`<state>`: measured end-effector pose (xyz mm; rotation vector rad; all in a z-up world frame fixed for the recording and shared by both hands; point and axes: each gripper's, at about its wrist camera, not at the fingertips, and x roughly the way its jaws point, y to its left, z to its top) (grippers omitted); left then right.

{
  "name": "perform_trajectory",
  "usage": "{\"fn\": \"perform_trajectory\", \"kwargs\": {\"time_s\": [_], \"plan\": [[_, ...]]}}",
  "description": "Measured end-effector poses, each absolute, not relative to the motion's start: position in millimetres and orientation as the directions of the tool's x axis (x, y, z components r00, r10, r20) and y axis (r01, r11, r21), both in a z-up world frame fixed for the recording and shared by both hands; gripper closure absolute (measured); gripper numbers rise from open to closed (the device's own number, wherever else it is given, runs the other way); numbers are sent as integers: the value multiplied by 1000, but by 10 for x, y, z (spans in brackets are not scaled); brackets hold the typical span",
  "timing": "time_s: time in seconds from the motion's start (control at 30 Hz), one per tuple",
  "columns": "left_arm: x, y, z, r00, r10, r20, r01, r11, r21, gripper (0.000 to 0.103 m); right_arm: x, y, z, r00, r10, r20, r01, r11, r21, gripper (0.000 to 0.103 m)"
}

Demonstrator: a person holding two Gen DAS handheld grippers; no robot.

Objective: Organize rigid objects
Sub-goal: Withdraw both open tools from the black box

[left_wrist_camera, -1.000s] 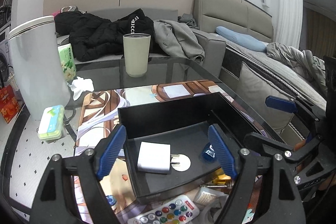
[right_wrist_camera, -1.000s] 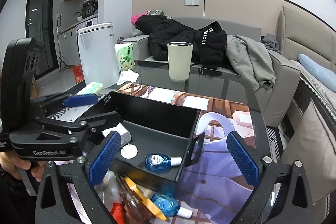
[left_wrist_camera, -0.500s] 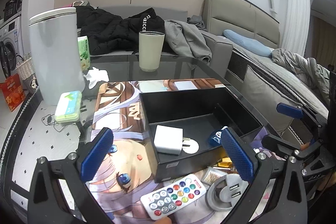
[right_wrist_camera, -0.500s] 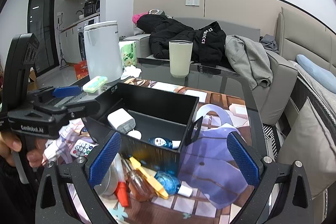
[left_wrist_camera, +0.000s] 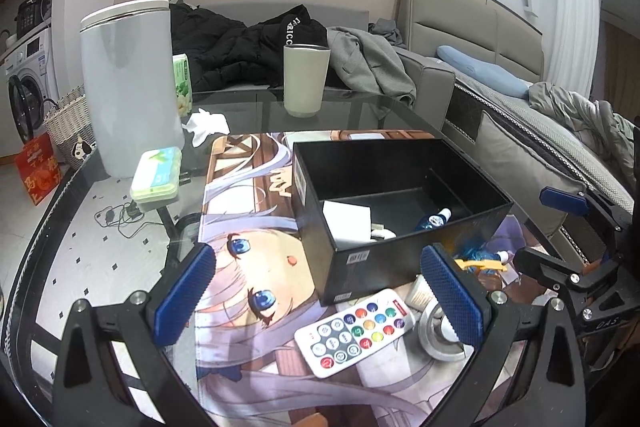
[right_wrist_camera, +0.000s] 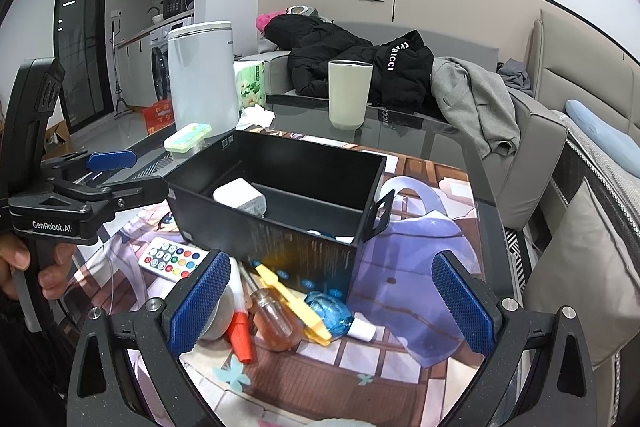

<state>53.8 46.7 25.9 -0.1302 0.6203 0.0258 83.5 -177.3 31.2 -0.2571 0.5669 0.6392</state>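
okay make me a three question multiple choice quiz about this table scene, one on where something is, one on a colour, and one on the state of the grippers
1. Where does the white remote with coloured buttons lie?
A. inside the black box
B. on the printed mat in front of the black open-top box
C. beside the tall beige cup

2. What colour is the plug-in charger cube inside the box?
A. white
B. red
C. yellow

3. How do the left gripper and right gripper stand?
A. both shut on items
B. one holds the remote
C. both open, holding nothing

Answers: 1 B, it rests on the mat outside the box's near wall. 2 A, its body is white. 3 C, blue pads spread wide, nothing between.
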Motion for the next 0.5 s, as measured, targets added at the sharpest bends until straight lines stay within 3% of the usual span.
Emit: {"fn": "perform_trajectory", "kwargs": {"time_s": [0.5], "plan": [[471, 475, 102, 783, 5, -622, -77, 993, -88, 0, 886, -1863, 80, 635, 414, -652, -591, 804, -64, 1]]}}
